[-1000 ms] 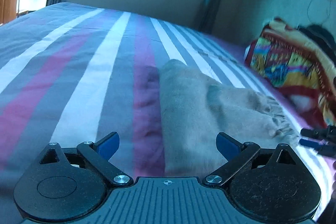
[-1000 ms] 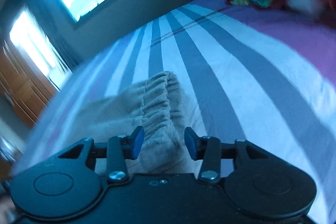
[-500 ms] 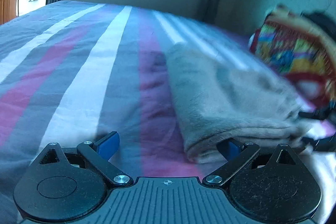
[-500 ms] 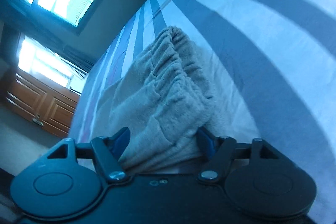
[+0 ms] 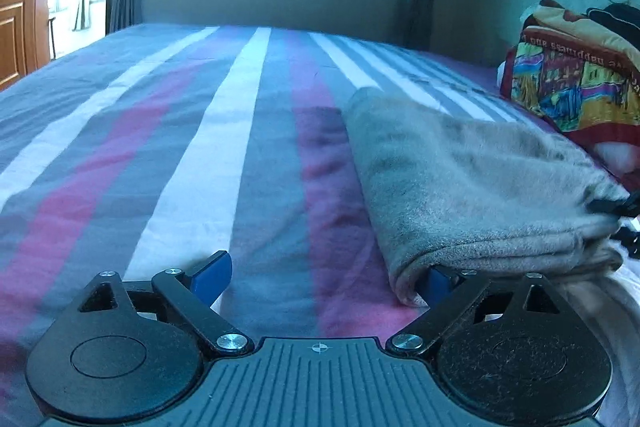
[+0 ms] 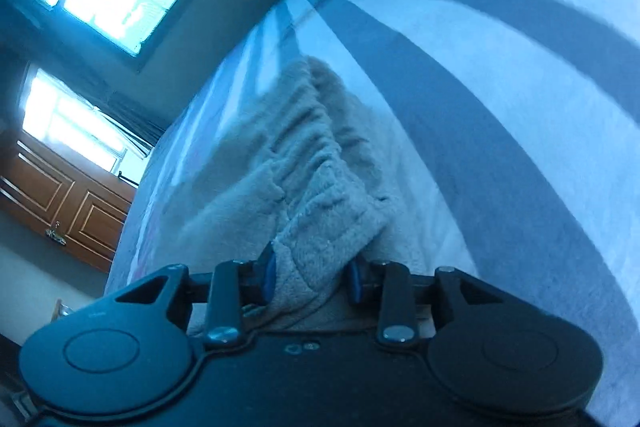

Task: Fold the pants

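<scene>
Pants looked soft, floppy, light; best gripped at elastic waistband. Right gripper was closing on waistband; left gripper gaped wide, empty.

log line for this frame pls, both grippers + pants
pants: folded, on striped bed | right gripper: closing on waistband | left gripper: open, one finger under pants edge

One pants (grey, folded); two hand-held grippers: left, right; one bedsheet.
</scene>
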